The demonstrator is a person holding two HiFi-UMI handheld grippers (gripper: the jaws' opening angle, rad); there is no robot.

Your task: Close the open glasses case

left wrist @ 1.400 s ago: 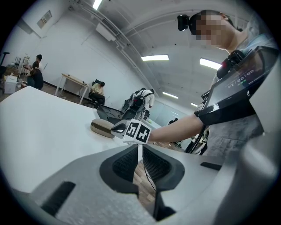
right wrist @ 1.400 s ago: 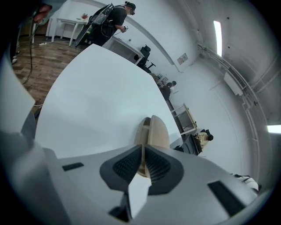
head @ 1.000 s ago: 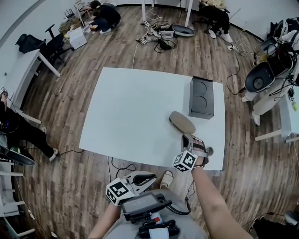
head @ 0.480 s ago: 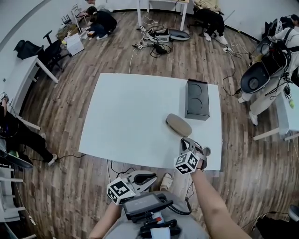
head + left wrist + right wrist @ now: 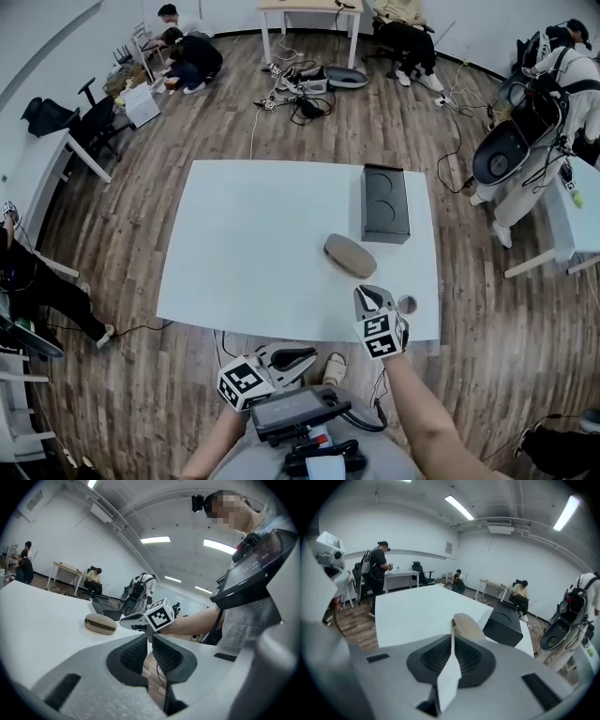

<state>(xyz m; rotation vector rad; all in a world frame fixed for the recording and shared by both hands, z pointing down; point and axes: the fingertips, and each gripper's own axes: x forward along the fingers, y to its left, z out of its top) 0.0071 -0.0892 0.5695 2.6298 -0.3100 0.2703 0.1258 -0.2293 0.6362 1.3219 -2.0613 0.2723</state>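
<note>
The beige glasses case [image 5: 350, 255] lies on the white table [image 5: 253, 234], right of the middle, with its lid down. My right gripper [image 5: 368, 298] hovers over the table's front edge, a short way in front of the case and apart from it. It is shut with nothing between the fingers. In the right gripper view the case [image 5: 466, 626] shows just past the closed jaws of the right gripper [image 5: 452, 637]. My left gripper [image 5: 298, 356] hangs below the front edge by my body. It is shut and empty. The left gripper view shows the case [image 5: 100, 623] beyond the left gripper [image 5: 150, 637].
A black box [image 5: 385, 203] with two round recesses stands behind the case, near the right edge. A small round object [image 5: 406, 304] sits at the front right corner. A white and black machine [image 5: 511, 150] stands on the floor to the right; people and cables are at the back.
My right gripper has drawn back from the case towards the table's front edge, risen a little and rolled. The case has stayed in place. The left gripper has hardly moved.
</note>
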